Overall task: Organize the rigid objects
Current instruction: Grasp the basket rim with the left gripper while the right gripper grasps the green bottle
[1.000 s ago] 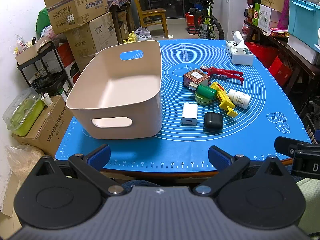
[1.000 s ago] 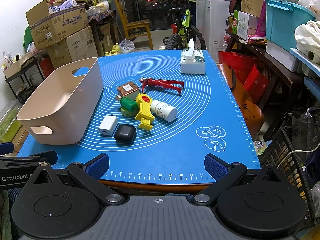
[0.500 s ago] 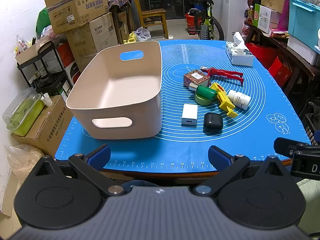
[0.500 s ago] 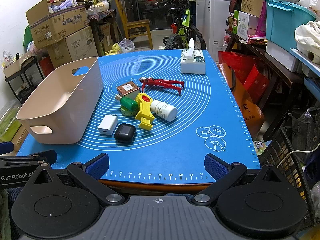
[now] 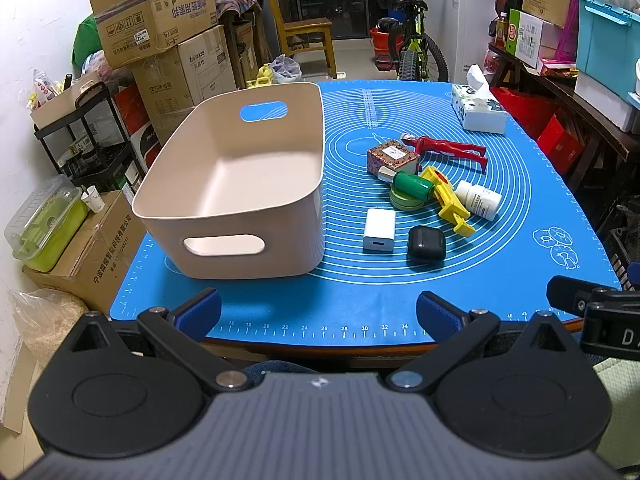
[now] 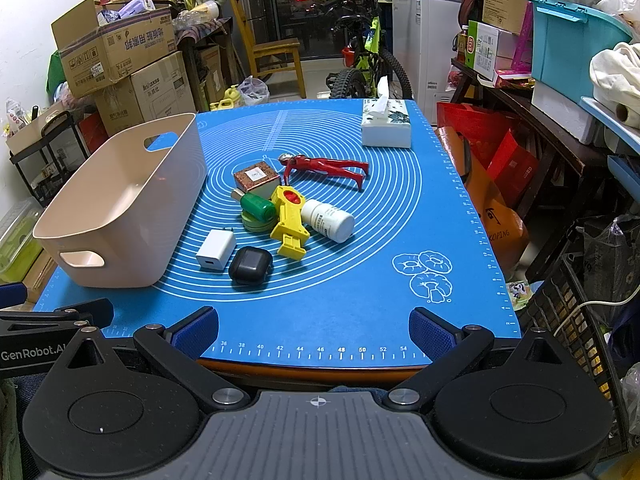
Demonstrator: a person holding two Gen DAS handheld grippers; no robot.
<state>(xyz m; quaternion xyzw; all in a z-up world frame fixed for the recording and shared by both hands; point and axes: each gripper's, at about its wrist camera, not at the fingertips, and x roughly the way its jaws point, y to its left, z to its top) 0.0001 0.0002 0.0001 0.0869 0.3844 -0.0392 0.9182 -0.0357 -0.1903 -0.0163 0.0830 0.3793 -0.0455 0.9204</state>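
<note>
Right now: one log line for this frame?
left gripper: open, empty | right gripper: open, empty | bin: empty | charger, earbud case: on mat

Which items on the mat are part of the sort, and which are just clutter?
Job:
bin
charger
earbud case
yellow toy
pill bottle
green bottle
green tin
small box
red figure

Likely just lying about:
tissue box
cardboard boxes
bicycle
chair

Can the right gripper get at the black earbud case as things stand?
Probably yes: the right gripper is open, and the black earbud case lies nearest it on the mat with nothing between them.
</note>
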